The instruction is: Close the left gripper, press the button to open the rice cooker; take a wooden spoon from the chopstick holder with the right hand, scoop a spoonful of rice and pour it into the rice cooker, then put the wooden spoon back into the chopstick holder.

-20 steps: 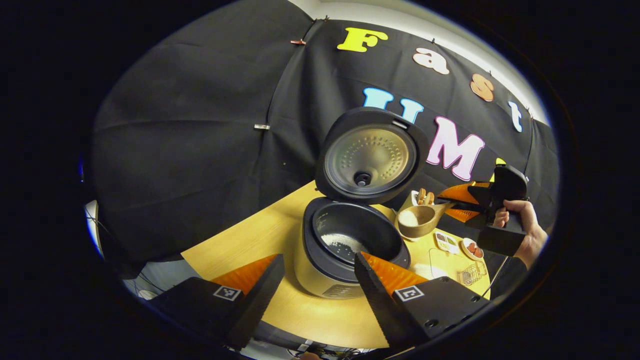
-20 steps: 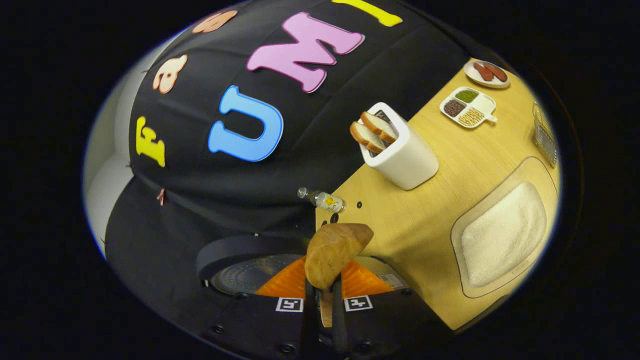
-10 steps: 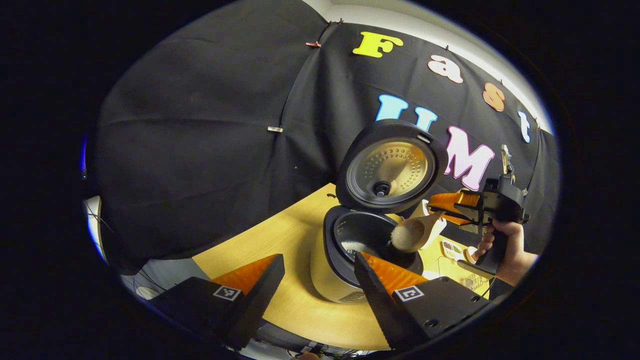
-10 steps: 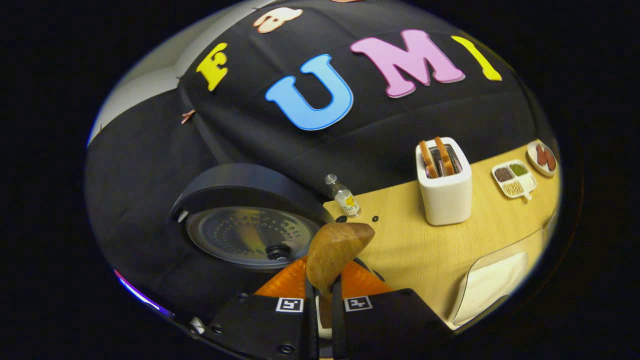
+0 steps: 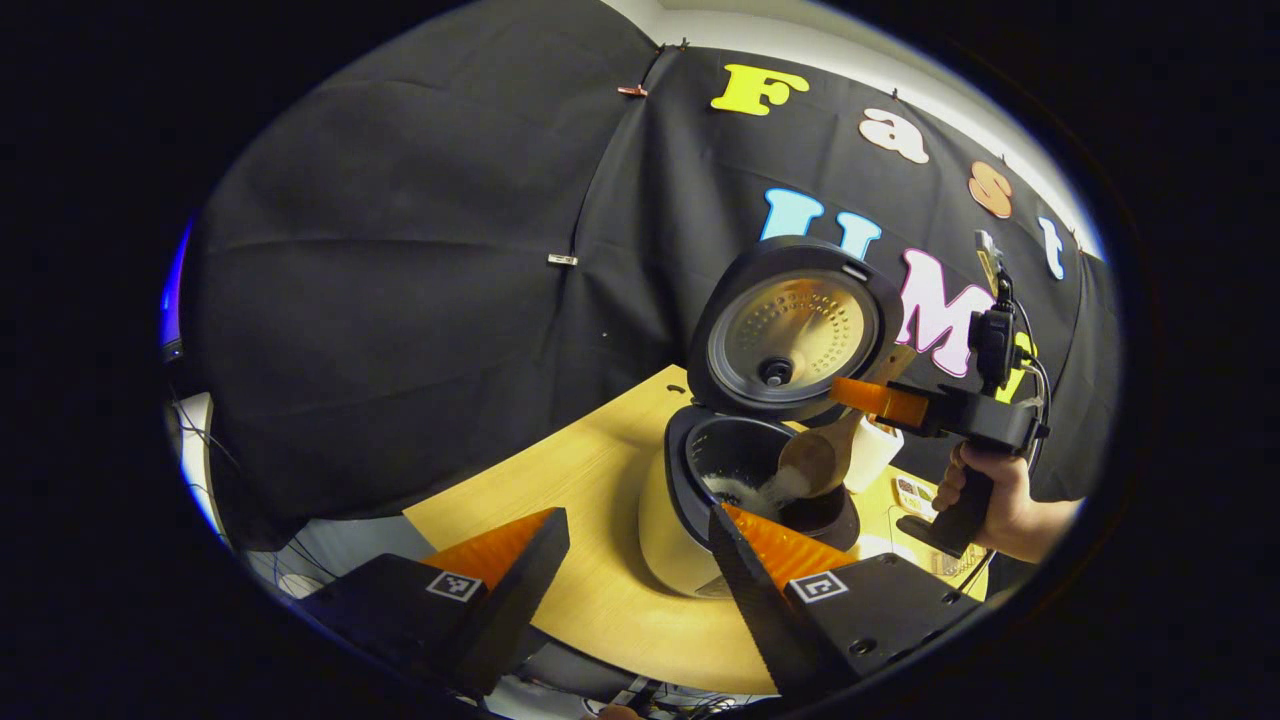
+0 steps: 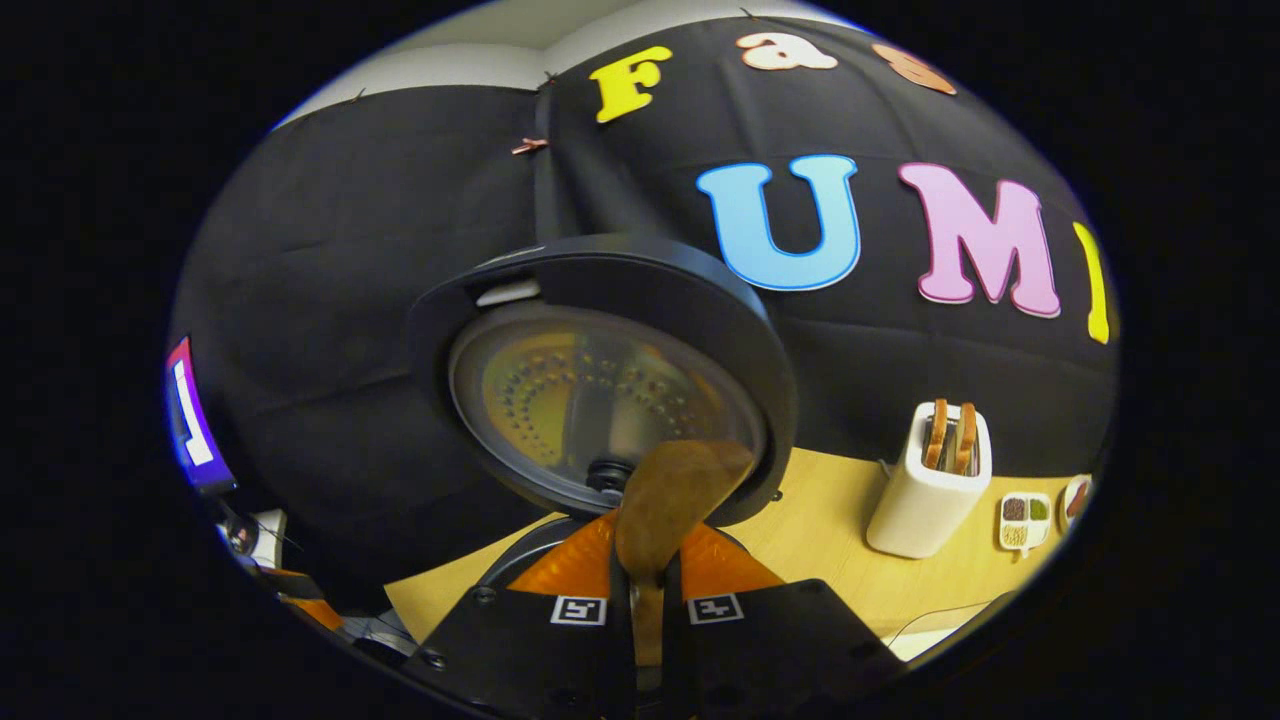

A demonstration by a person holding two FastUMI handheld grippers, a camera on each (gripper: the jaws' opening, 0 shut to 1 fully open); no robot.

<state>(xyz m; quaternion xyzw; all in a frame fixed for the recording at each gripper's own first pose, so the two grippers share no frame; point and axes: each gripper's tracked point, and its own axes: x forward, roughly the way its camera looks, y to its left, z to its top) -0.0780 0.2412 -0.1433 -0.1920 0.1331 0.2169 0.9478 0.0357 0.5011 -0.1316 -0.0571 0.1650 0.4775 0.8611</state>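
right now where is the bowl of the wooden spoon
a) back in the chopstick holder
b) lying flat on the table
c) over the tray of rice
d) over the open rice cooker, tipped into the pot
d: in the left gripper view the wooden spoon, held by the right gripper, tilts into the open rice cooker with rice spilling off it.

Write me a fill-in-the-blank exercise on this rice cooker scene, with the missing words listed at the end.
1. The rice cooker's lid stands ____.
2. The right hand-held gripper is shut on the handle of a wooden ____.
3. Rice spills from the spoon's bowl into the cooker's inner ____.
4. The left hand-held gripper has its fingers spread ____, holding nothing.

Missing words: open; spoon; pot; apart
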